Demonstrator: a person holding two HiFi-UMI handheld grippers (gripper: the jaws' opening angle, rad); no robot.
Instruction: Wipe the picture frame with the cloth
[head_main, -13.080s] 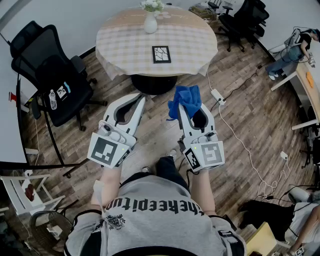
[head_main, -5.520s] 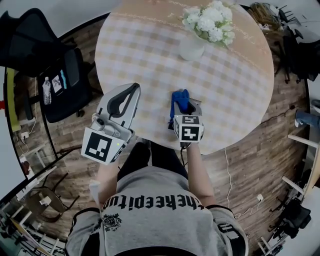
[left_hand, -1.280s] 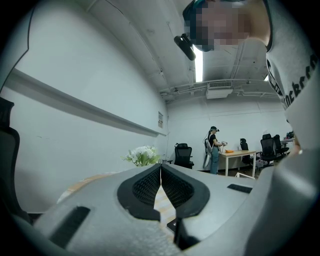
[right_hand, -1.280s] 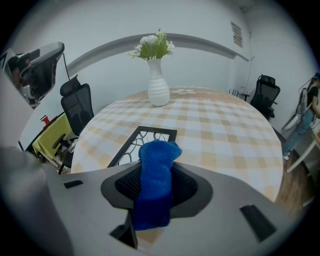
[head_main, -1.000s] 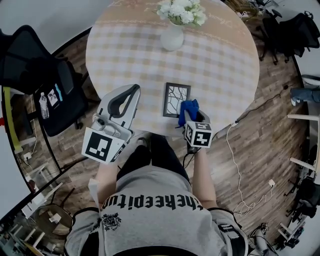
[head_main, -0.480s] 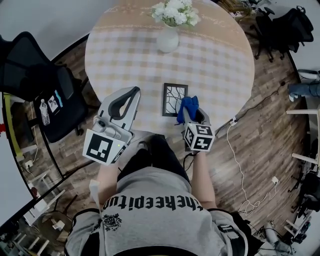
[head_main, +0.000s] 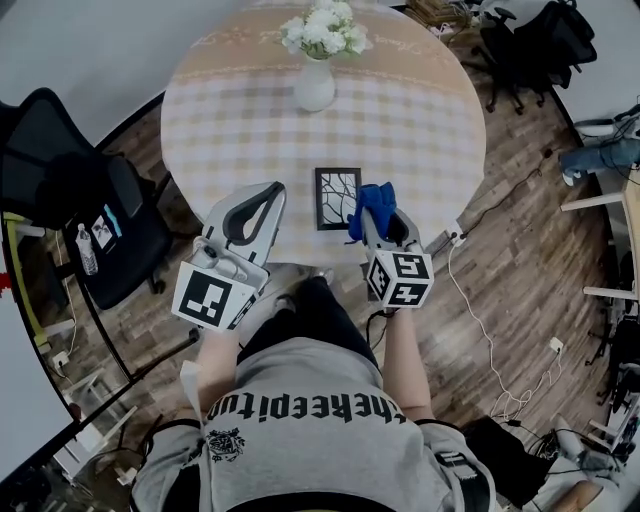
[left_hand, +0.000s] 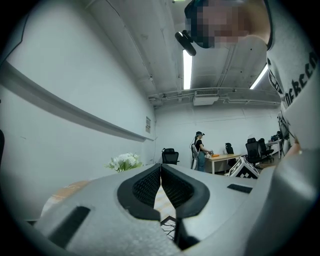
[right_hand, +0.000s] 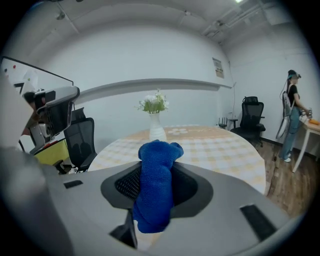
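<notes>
The right gripper (head_main: 374, 212) is clamped on the blue cloth (head_main: 371, 198), which bulges up between its jaws, just beside the frame's (head_main: 337, 198) right edge. The frame lies flat near the counter's (head_main: 420, 110) front edge. The left gripper (head_main: 277, 190), jaws together and empty, hangs left of the frame.

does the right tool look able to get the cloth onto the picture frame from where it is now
Probably yes: the right tool, shut on the blue cloth, is just right of the picture frame, which lies flat with nothing between them.
</notes>
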